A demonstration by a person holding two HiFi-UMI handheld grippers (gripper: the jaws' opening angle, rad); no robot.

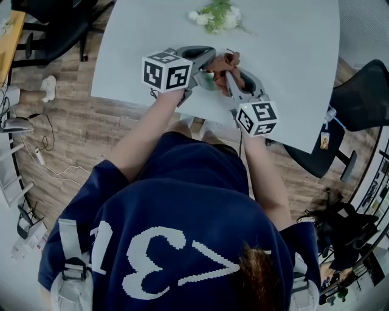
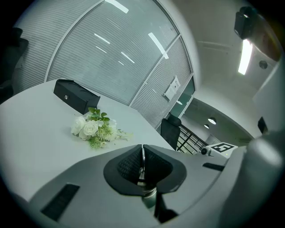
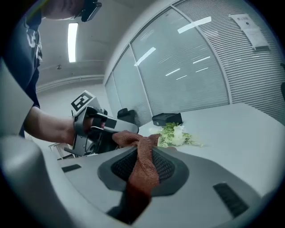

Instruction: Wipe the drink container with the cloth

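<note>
The left claw (image 2: 141,156) was closed, its 2 pads pinched on a thin silvery edge of the drink container (image 2: 149,196), whose rounded body showed just below them. The right claw (image 3: 144,153) was clamped on the rust-brown cloth (image 3: 143,171). The cloth ran up from between the pads and reached across to the tip of the left claw.

In the head view the 2 claws met almost tip to tip, with the cloth bunched beside the greenish container between them. Each claw's marker cube sat on the side away from the white flowers (image 1: 216,17).

The container was held on the person's side of the white flowers, apart from them, over the near part of the pale surface (image 1: 292,61). Whether it touched the surface could not be told. A black box (image 2: 75,95) lay on the surface just beyond the flowers, on the side away from the person. A dark office chair (image 2: 170,130) stood off the surface's edge, to the right of the flowers in the left gripper view.
</note>
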